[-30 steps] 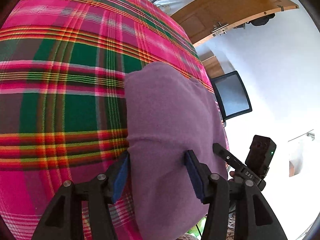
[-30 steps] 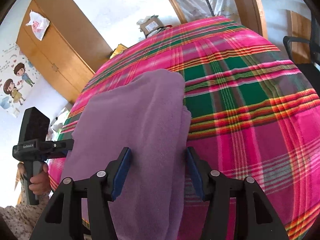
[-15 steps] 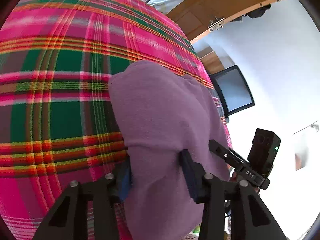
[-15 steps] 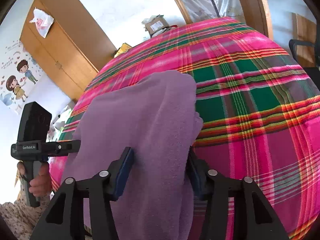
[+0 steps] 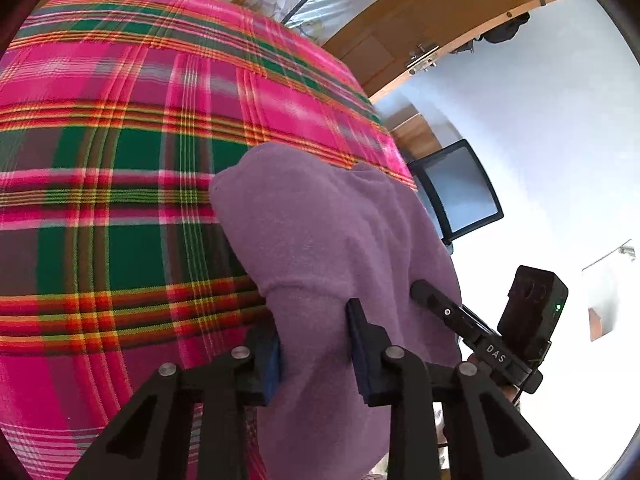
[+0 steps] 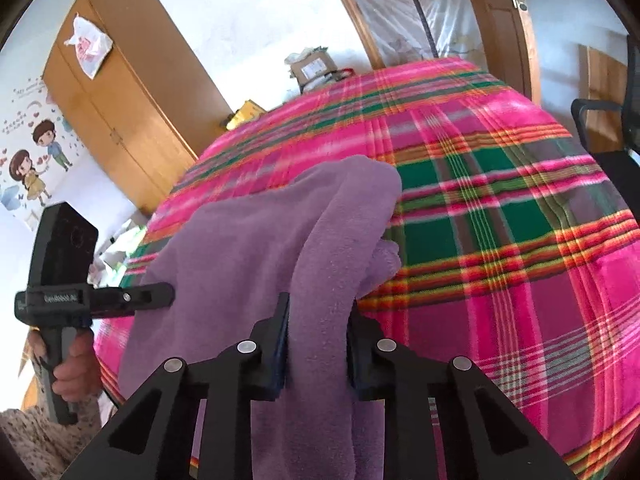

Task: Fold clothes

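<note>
A purple fleece garment (image 5: 320, 220) lies folded on the near edge of a bed under a pink and green plaid blanket (image 5: 120, 200). My left gripper (image 5: 316, 340) is closing, and its blue pads squeeze a bunched near edge of the garment. In the right wrist view the garment (image 6: 248, 248) rises in a ridge. My right gripper (image 6: 318, 340) is closing too, its pads pressing the fold on both sides. Each gripper shows in the other's view, the right gripper (image 5: 480, 340) and the left gripper (image 6: 100, 300), the latter held by a hand (image 6: 76, 364).
The plaid blanket (image 6: 500, 220) stretches far beyond the garment. A wooden wardrobe (image 6: 120, 92) stands at the left, a cardboard box (image 6: 312, 66) behind the bed, a wooden door (image 5: 440, 28) and a dark screen (image 5: 460, 192) to the right, a black chair (image 6: 608, 120) at the far right.
Both grippers went from wide open around the garment's near edge to pinched on it. The cloth has bunched up and lifted slightly at the right gripper.
</note>
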